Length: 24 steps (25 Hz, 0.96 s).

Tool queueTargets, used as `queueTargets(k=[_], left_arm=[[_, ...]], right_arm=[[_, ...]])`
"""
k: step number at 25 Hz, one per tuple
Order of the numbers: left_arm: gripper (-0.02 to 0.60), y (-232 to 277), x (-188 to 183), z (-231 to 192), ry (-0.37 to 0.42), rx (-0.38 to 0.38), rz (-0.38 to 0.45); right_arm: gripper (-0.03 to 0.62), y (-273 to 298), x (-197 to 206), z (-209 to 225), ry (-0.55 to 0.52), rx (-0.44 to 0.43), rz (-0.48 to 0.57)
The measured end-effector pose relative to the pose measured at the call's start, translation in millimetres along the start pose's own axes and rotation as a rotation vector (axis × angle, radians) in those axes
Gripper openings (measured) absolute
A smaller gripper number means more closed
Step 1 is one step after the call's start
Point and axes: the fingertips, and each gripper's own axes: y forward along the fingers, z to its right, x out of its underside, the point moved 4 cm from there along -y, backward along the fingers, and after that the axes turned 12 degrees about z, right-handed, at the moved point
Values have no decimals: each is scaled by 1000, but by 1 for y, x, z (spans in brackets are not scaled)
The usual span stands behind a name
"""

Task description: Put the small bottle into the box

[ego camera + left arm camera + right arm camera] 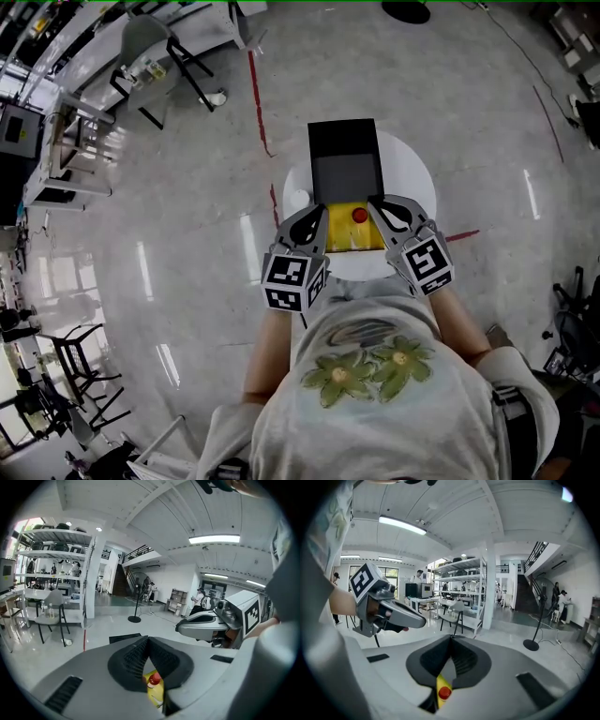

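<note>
1. Closest to the head camera is the person's pale shirt (375, 412) with a green flower print. Both forearms reach forward from it over a small round white bench (412, 178).
2. Left gripper (322, 212): its own view shows the two dark ribbed pads meeting at their tips, so the jaws are together. Nothing is clamped between them.
3. Right gripper (375, 202): its own view shows the same thing, pads closed tip to tip and holding nothing.
4. Small yellow bottle (349, 232) with a red cap (359, 216): it sits on the bench between the two gripper tips and just below them. Each gripper view glimpses it through the slot under that gripper's closed pads.
5. Black box (343, 136): it stands open just beyond both gripper tips, on the far side of the bottle. Its grey inside faces up and looks empty.
6. Whether the bottle touches the box's near edge cannot be told from these views.
7. Progress, as a judgement: the task looks barely begun. The bottle seems to be outside the box and in neither gripper. A gripper has yet to open around it, close on it, carry it forward over the grey interior and let go.
</note>
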Motion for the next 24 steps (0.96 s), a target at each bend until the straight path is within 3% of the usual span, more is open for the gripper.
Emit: queueTargets(k=[24], left_arm=[[0,-56,-19,66,24,7,110]], right_arm=[[3,-67,-43,-40,-34,6,84]])
